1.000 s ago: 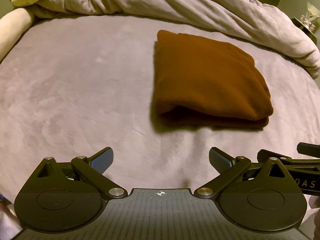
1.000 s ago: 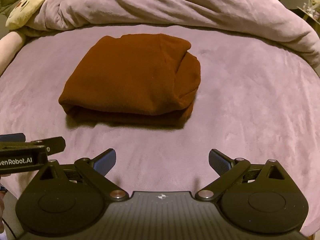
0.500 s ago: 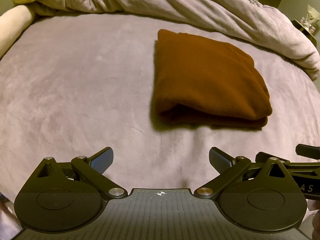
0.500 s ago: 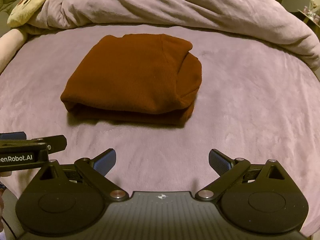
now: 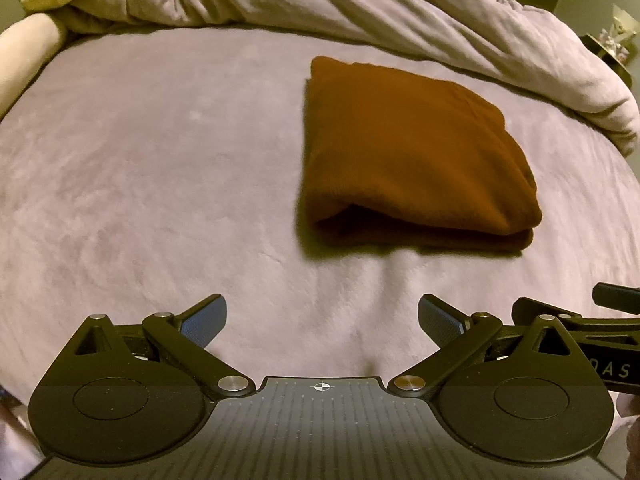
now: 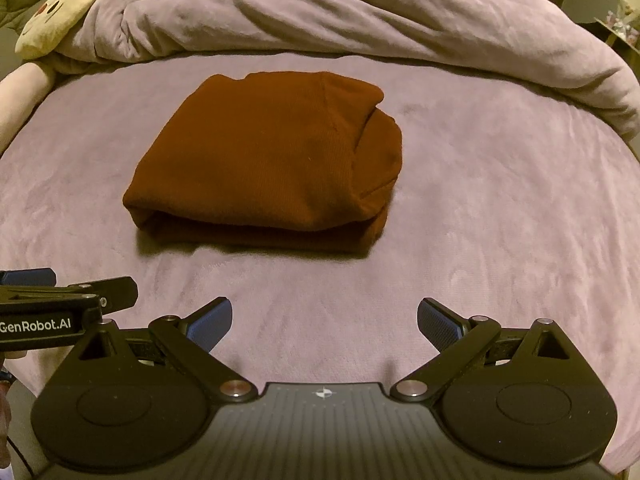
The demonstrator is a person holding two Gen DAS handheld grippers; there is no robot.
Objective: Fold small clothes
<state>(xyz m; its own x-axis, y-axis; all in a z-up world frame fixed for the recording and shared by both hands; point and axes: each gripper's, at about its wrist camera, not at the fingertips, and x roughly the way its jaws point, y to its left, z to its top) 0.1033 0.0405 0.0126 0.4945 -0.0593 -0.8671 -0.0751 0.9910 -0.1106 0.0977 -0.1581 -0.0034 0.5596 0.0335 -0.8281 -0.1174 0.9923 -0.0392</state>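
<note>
Now the folded brown garment (image 5: 416, 160) lies flat on the purple bed (image 5: 160, 184). Left gripper (image 5: 322, 318) and right gripper (image 6: 324, 320) hover near it, jaws spread wide, holding nothing.

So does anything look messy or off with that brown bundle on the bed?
Nothing much. The brown garment lies folded flat on the purple bed cover; only its right end bulges, with a rounded layer poking out. Both grippers are open, touching nothing.

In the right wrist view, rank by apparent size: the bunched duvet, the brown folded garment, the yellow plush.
1. bunched duvet, spanning the frame's width
2. brown folded garment
3. yellow plush, partly cut off and farther away, so true size is unsure
</note>
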